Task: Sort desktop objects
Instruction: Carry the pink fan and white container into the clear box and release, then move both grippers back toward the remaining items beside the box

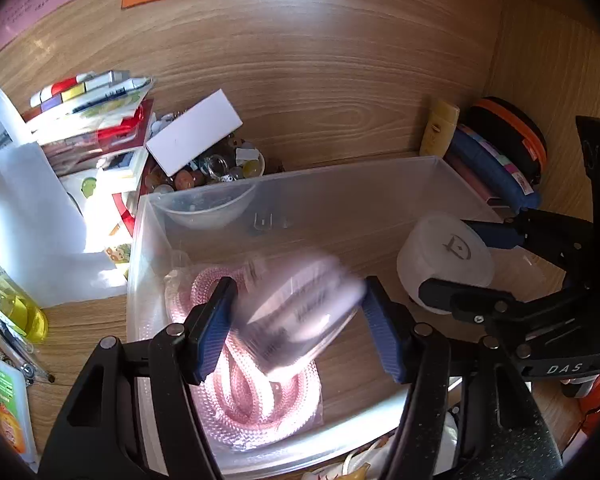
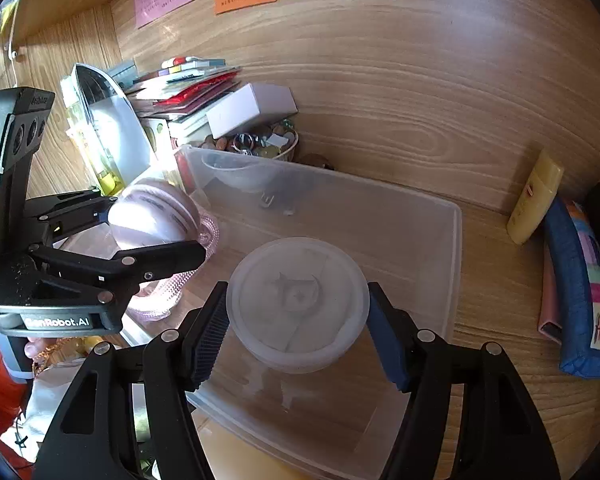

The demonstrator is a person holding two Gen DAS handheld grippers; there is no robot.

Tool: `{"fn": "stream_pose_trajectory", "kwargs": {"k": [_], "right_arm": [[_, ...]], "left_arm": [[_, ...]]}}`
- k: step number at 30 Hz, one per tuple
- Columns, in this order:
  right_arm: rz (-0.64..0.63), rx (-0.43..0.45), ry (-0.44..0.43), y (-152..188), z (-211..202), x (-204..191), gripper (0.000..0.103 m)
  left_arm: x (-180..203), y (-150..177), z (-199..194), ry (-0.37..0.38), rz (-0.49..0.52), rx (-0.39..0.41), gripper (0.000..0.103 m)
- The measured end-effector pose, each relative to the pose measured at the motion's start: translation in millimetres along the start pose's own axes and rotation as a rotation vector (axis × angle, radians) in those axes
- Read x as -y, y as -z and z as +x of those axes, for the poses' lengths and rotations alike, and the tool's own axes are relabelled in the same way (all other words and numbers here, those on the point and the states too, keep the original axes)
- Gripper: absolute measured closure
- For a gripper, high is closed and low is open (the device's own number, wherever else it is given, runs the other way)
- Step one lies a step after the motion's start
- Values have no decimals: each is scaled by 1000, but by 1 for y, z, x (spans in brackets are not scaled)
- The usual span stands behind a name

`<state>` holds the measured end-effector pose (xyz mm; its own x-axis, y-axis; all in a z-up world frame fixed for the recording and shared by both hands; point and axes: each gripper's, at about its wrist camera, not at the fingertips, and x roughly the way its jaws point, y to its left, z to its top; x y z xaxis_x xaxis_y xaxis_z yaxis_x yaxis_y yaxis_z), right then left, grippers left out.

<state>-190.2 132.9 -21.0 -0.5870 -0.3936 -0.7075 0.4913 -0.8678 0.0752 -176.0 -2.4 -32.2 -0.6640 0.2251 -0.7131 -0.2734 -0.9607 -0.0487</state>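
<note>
my left hand-held gripper is about half open, its blue pads clamped on a pale pink packet that is blurred, so i can't read it. my right hand-held gripper stands equally wide, gripping a frosted round tub by its sides. both loads hang over the clear plastic bin on the bench. below the left one, inside the bin, lies a coiled pink rope; under the right one the bin floor is bare. beyond the bin's far wall sit a bowl of trinkets and a white box. only the right view shows the pencil case whole, off to its right.
</note>
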Motion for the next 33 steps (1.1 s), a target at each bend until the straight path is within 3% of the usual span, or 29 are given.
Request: {"fn": "stream_pose_trajectory", "kwargs": {"k": [14, 22, 28, 33], "right_arm": [[-29, -5, 30, -1, 1, -5, 40], [-53, 22, 57, -3, -3, -8, 25], [-69, 47, 75, -6, -13, -9, 23], [-56, 101, 95, -11, -37, -5, 22]], "left_arm": [[5, 4, -4, -11, 32, 33, 39], [6, 3, -17, -26, 38, 86, 30], [4, 0, -29, -31, 20, 114, 25], [5, 0, -51, -47, 15, 159, 13]]}}
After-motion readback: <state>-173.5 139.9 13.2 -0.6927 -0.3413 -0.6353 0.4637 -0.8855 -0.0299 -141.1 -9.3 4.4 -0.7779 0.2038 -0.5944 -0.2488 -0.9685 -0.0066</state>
